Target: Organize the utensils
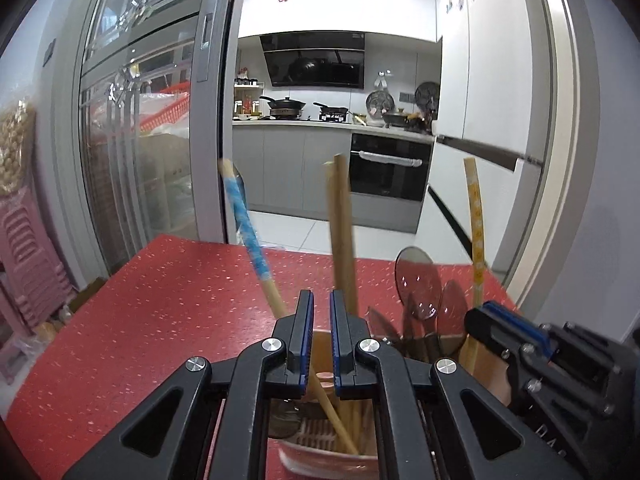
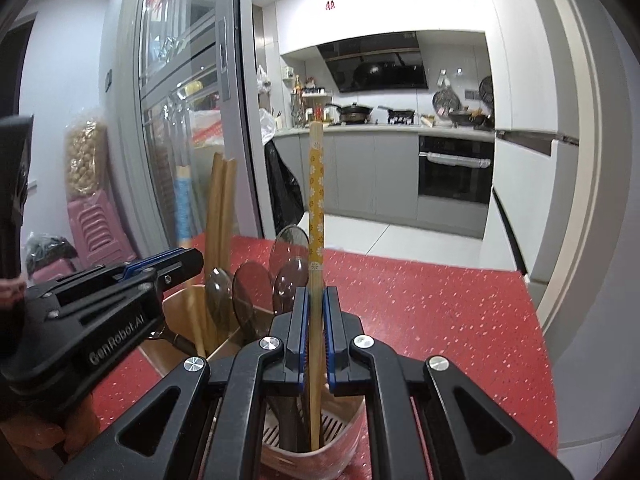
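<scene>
A tan utensil holder (image 2: 180, 308) stands on the red table (image 2: 440, 320). My right gripper (image 2: 316, 290) is shut on a yellow flower-patterned chopstick (image 2: 316, 200). The chopstick stands upright with its lower end in the holder's slatted right compartment. My left gripper (image 1: 322, 294) is shut, and the holder's tan rim (image 1: 320, 344) shows between its pads. A blue-patterned chopstick (image 1: 244, 220), two plain wooden chopsticks (image 1: 342, 220) and several clear plastic spoons (image 1: 416, 276) stand in the holder. The right gripper (image 1: 486, 312) appears at the right of the left wrist view, and the left gripper (image 2: 188, 260) at the left of the right wrist view.
The table's far edge (image 1: 280, 244) faces a kitchen doorway with a tiled floor beyond. A glass sliding door (image 1: 140, 140) stands to the left. Pink plastic stools (image 1: 24, 260) are stacked beside the table's left edge. Bare red tabletop (image 1: 160, 320) lies left of the holder.
</scene>
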Tool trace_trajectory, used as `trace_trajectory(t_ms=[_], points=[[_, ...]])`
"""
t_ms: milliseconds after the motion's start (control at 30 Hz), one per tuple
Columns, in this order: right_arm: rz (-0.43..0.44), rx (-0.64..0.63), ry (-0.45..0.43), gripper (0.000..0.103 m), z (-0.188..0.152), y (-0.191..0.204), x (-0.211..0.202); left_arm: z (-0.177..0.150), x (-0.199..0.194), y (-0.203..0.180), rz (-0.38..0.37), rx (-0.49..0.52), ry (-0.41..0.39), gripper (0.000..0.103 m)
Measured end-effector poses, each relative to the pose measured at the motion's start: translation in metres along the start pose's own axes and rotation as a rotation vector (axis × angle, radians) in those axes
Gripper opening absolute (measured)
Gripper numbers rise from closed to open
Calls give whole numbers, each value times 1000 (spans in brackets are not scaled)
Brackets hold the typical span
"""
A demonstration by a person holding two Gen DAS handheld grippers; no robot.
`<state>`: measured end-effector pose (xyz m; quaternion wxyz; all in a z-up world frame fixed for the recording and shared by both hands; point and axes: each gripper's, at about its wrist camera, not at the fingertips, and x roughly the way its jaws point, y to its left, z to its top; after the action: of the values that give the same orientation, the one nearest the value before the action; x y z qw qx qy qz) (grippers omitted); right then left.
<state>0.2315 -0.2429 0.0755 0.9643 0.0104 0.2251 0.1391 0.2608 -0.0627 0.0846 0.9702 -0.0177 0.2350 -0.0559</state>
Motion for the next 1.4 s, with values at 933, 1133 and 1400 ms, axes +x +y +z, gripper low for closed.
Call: trace_trajectory(t_ms=[933,1133,1400], points=[[29,121,106,48,6,-1,-31,3,-36,11,-19,-10,95,33],[20,135,127,53,4,2,-39,-3,-45,14,-14,-6,116,33],[8,169,162,60,-4,5,-57,-15,-66,18,0,25,123,34]])
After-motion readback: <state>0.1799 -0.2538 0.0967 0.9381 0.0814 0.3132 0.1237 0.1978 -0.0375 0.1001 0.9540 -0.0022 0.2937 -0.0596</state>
